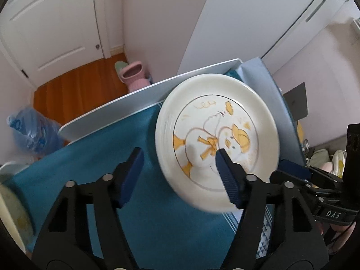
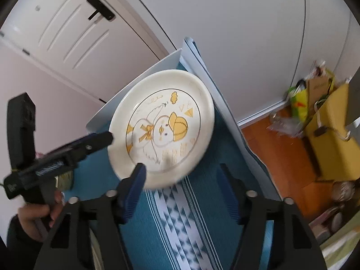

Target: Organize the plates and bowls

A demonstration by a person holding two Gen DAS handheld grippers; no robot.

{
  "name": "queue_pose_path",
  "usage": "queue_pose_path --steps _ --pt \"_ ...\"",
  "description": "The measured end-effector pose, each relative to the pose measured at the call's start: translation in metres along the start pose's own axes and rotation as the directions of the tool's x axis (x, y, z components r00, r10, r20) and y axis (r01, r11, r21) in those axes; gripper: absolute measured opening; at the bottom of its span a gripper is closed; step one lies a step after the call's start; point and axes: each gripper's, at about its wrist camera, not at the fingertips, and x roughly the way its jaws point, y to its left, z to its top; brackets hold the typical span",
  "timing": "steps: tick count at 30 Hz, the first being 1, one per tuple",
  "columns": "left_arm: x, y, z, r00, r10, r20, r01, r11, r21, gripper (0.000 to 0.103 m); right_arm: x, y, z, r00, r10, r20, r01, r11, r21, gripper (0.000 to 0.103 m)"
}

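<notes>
A cream plate with a yellow duck drawing point(image 1: 216, 132) lies on the teal tablecloth point(image 1: 101, 164) near the table's far corner; it also shows in the right wrist view point(image 2: 162, 121). My left gripper point(image 1: 180, 157) is open, its right finger over the plate's near rim, its left finger over the cloth. My right gripper point(image 2: 182, 173) is open just short of the plate, its left finger at the near rim. The left gripper point(image 2: 105, 138) reaches the plate's left rim in the right wrist view. The right gripper's fingers point(image 1: 290, 168) show at the plate's right.
A second cream dish point(image 1: 13, 213) sits at the left edge of the table. A white board point(image 1: 144, 99) and a pale blue board point(image 1: 265, 94) stand along the table's far edges. Beyond are a white door point(image 1: 49, 27), wooden floor, a pink stool point(image 1: 135, 76) and bags point(image 2: 315, 103).
</notes>
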Motion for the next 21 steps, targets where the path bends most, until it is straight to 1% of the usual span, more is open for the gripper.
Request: queue_pose_path --steps 1,2,4,5,6,8,12,14,16,21 --pt "0.003 0.002 0.001 1.000 0.000 -0.003 0.000 1.000 -0.002 0.055 0.006 -0.001 0.003 1.000 0.006 -0.001 -0.006 1.000 0.006 0.049" --pt "0.006 0.004 0.003 1.000 -0.004 -0.007 0.004 1.000 -0.005 0.053 0.009 0.000 0.004 1.000 0.004 0.000 -0.004 1.000 0.008 0.044" --pt "0.013 0.007 0.007 1.000 -0.017 -0.015 0.017 1.000 -0.014 0.049 0.015 -0.002 0.007 1.000 -0.007 0.004 0.007 1.000 0.026 0.037" --pt "0.015 0.008 0.008 1.000 -0.020 -0.019 0.020 1.000 -0.015 0.045 0.017 -0.003 0.008 1.000 -0.014 0.008 0.013 0.999 0.037 0.034" --pt "0.019 0.009 0.008 0.999 -0.019 -0.026 0.019 1.000 -0.016 0.036 0.019 -0.004 0.009 1.000 -0.011 0.010 0.011 0.999 0.047 0.033" --pt "0.024 0.010 0.010 0.999 -0.015 -0.035 0.015 1.000 -0.015 0.032 0.021 -0.007 0.010 1.000 -0.016 0.013 0.015 0.998 0.065 0.028" --pt "0.030 0.016 0.011 0.999 -0.006 -0.047 0.005 1.000 -0.022 0.022 0.026 -0.007 0.013 0.999 -0.037 0.014 0.036 0.996 0.084 0.024" --pt "0.033 0.018 0.011 0.999 -0.013 -0.042 0.012 1.000 -0.027 0.020 0.028 -0.008 0.015 0.998 -0.056 0.017 0.055 0.995 0.089 0.016" --pt "0.034 0.018 0.012 0.999 -0.011 -0.033 0.010 1.000 -0.023 0.020 0.030 -0.013 0.016 0.997 -0.070 0.019 0.068 0.993 0.096 0.012" --pt "0.032 0.016 0.009 1.000 0.000 -0.015 -0.001 1.000 -0.014 0.020 0.031 -0.011 0.016 0.996 -0.088 0.026 0.085 0.993 0.079 0.012"
